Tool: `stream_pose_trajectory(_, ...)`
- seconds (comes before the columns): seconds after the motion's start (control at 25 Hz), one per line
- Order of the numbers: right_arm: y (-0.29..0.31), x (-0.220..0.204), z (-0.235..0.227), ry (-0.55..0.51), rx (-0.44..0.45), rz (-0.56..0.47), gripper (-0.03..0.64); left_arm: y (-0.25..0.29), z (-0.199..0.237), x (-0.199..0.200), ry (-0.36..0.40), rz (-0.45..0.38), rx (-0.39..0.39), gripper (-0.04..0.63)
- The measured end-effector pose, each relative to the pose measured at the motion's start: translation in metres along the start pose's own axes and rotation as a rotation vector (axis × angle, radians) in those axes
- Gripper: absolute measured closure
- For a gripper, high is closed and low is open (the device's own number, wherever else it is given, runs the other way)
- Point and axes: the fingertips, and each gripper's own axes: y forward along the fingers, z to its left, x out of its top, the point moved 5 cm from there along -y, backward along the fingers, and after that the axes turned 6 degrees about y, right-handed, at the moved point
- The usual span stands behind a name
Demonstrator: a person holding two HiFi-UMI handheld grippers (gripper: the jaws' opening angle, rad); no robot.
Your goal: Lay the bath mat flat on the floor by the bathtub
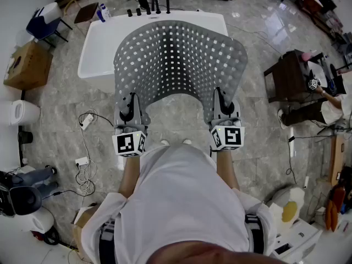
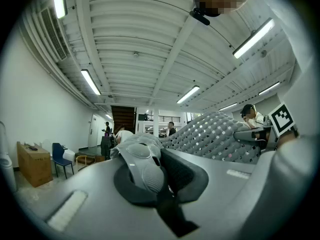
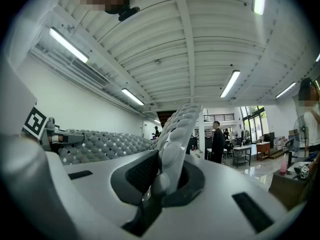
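A grey perforated bath mat (image 1: pixel 179 59) hangs stretched in the air in front of me, arched between both grippers and covering part of the white bathtub (image 1: pixel 99 40) beyond it. My left gripper (image 1: pixel 128 110) is shut on the mat's near left corner; in the left gripper view the bumpy mat edge (image 2: pixel 142 161) sits pinched between the jaws. My right gripper (image 1: pixel 223 106) is shut on the near right corner, where the mat edge (image 3: pixel 175 139) stands upright between the jaws. Both grippers point upward, toward the ceiling.
The marble floor (image 1: pixel 66 111) lies between me and the tub. A cardboard box (image 1: pixel 27 65) and blue chair (image 1: pixel 41 23) stand at left, a white cable with plug (image 1: pixel 85 122) on the floor at left, a dark table (image 1: pixel 291 76) at right. People stand far off.
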Motion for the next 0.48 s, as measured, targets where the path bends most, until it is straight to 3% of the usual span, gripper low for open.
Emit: stream_pose_trajectory(0.48,0.011,-0.003,-0.017,0.016,0.009,-0.014,0.595,0.014,-0.003,-0.002,0.007,-0.005,-0.016,0.578)
